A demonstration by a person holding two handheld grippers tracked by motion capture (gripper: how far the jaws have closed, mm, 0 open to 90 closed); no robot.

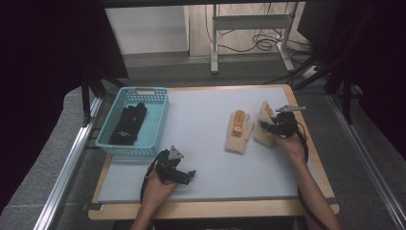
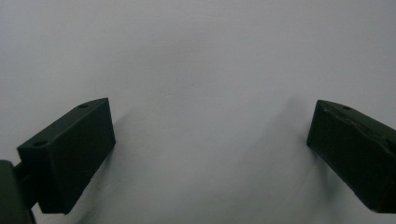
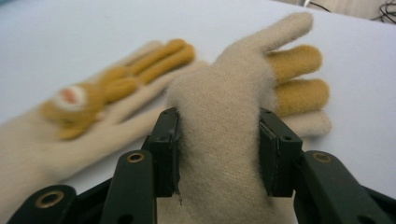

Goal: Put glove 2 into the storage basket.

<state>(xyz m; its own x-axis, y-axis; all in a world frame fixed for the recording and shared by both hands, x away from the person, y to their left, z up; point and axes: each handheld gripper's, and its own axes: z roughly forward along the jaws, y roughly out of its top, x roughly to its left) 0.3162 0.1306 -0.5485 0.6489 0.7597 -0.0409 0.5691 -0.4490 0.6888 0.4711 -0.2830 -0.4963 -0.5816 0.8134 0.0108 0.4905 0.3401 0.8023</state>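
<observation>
Two cream knit gloves with mustard-yellow fingers lie on the right half of the white table top. One glove (image 1: pixel 239 131) lies flat, palm patch up. My right gripper (image 1: pixel 266 125) is shut on the other cream glove (image 3: pixel 219 140), its jaws pinching the bunched middle; the same glove sits at the table's right (image 1: pixel 264 129). The flat glove (image 3: pixel 88 112) lies just beyond to the left in the right gripper view. My left gripper (image 1: pixel 189 176) rests low near the front left of the table, and its jaws stand wide apart (image 2: pixel 210 154) over bare surface.
A light blue plastic basket (image 1: pixel 158 124) at the table's left holds a black glove (image 1: pixel 128 125). The table (image 1: pixel 201 158) has wooden edges. Metal rails run along both sides, and a stand with cables is on the floor behind.
</observation>
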